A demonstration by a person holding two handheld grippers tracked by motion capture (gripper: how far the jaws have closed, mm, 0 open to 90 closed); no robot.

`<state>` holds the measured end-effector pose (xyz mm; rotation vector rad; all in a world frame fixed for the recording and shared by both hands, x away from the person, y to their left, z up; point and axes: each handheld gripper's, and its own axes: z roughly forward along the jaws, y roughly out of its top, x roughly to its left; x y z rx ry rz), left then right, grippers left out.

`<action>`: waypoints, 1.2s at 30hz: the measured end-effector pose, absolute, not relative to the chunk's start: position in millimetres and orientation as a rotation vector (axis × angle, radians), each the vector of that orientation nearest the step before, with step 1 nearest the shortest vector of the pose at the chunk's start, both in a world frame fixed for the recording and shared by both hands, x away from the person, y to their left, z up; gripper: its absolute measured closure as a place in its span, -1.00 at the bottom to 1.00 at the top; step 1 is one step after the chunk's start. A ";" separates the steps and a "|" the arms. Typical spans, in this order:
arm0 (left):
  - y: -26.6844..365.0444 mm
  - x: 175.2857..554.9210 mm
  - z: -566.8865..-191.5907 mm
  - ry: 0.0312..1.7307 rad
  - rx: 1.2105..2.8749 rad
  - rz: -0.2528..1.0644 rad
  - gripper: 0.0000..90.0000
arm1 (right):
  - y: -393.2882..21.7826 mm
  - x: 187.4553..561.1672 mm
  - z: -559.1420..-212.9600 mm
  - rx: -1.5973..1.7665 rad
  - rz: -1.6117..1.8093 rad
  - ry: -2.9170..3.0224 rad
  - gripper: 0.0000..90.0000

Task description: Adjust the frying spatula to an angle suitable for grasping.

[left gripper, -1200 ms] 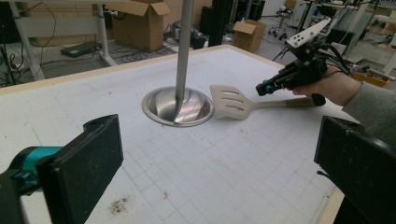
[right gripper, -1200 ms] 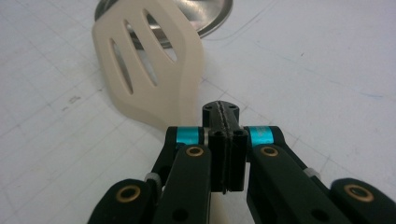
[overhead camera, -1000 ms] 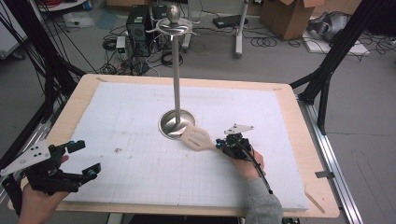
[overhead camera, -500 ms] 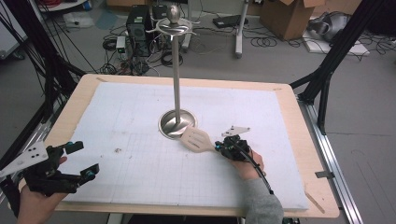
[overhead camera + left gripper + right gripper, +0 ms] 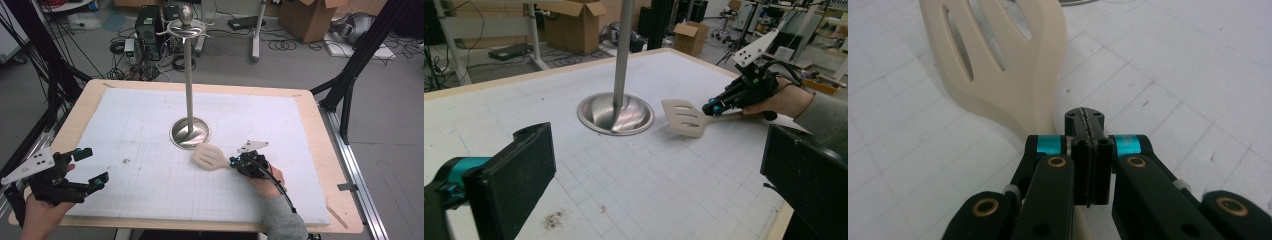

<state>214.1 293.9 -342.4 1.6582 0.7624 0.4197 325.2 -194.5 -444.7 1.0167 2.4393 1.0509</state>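
- The left claw [image 5: 82,172] hovers with jaws wide apart over the counter's [image 5: 310,107] near left corner, holding nothing.
- A steel utensil stand [image 5: 189,95] rises mid-counter.
- Just beside its base, a cream slotted spatula [image 5: 210,157] likely handles light and stiff, best taken by its thin handle.
- The right claw [image 5: 239,164] is clamped on that handle.

I'm looking into a lab or workshop: black frame struts [image 5: 362,55] around the desk [image 5: 320,125], cables [image 5: 130,50] strewn over the grey floor, a computer tower [image 5: 147,22], cardboard boxes [image 5: 305,17] behind.
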 end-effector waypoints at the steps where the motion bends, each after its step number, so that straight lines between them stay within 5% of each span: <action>1: 292.9 215.3 -342.4 0.760 1.660 0.418 -0.96 | -194.6 323.8 -444.7 1.012 1.051 2.443 1.00; 36: 273.8 244.6 -338.4 0.688 1.656 0.361 -0.96 | -211.1 267.6 -419.2 0.901 1.172 2.388 1.00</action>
